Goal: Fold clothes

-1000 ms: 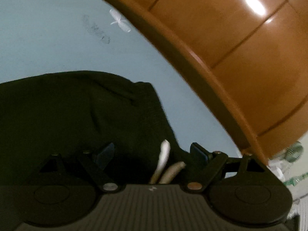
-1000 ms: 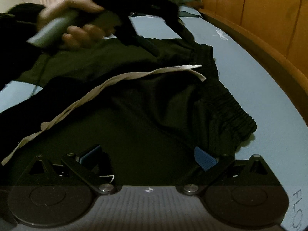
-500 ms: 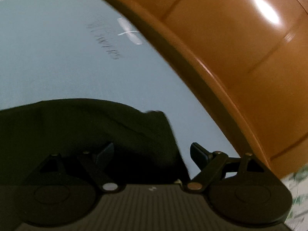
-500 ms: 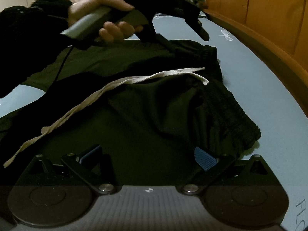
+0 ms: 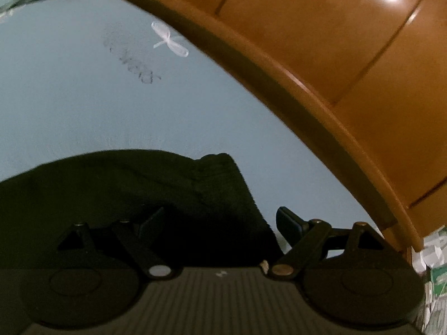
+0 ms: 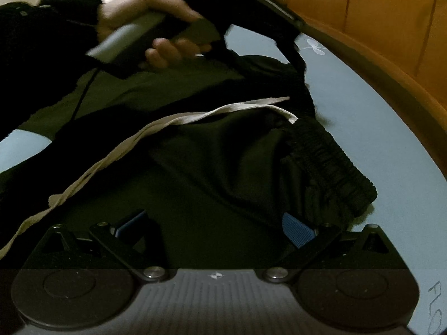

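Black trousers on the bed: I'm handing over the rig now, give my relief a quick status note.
Left gripper: open, low over the black trousers near the waistband, gripping nothing.
Right gripper: open above the cloth, empty.
The trousers lie rumpled on the blue sheet beside the wooden bed frame; the drawstring trails loose across them.
Done: no neat fold visible.
Left: flatten, tuck the drawstring, fold.

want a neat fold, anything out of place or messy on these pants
Yes. The pale drawstring is pulled out and trails loose across the black pants instead of sitting at the elastic waistband, which is bunched and twisted. Nothing looks torn or stained on the blue sheet.
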The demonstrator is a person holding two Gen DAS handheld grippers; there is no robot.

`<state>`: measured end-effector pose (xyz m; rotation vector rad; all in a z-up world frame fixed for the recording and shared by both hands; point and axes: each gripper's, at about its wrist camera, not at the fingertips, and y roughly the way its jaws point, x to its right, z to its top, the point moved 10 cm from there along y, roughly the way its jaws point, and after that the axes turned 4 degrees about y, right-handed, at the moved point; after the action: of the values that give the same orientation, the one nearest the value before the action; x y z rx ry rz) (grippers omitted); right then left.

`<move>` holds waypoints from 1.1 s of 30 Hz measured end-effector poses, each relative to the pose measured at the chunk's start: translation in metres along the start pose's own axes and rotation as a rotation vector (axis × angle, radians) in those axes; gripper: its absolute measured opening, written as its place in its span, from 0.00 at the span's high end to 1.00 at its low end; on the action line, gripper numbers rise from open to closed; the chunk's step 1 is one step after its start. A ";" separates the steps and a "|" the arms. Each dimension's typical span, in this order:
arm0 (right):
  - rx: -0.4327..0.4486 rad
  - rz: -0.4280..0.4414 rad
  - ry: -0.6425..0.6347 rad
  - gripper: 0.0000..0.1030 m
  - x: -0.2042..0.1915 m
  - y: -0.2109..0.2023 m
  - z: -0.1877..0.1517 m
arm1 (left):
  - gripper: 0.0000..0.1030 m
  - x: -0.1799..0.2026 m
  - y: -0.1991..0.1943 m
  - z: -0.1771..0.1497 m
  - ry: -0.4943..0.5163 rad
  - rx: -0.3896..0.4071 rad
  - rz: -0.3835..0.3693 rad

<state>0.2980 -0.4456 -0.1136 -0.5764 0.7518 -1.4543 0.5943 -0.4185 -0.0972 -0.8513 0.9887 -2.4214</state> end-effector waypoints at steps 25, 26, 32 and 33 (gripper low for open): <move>0.182 0.067 0.172 0.00 -0.016 -0.039 0.016 | 0.16 0.014 -0.184 -0.058 0.344 0.093 0.084; 0.196 0.080 0.167 0.00 -0.019 -0.042 0.018 | 0.16 0.011 -0.186 -0.066 0.363 0.079 0.096; 0.252 0.134 0.205 0.00 -0.024 -0.049 0.029 | 0.18 -0.031 -0.173 -0.127 0.268 -0.073 0.104; 0.255 0.137 0.220 0.00 -0.024 -0.049 0.030 | 0.18 -0.039 -0.169 -0.135 0.222 -0.088 0.090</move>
<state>0.2886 -0.4277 -0.0547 -0.1679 0.7463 -1.4719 0.5134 -0.2169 -0.0659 -0.5604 1.1960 -2.4485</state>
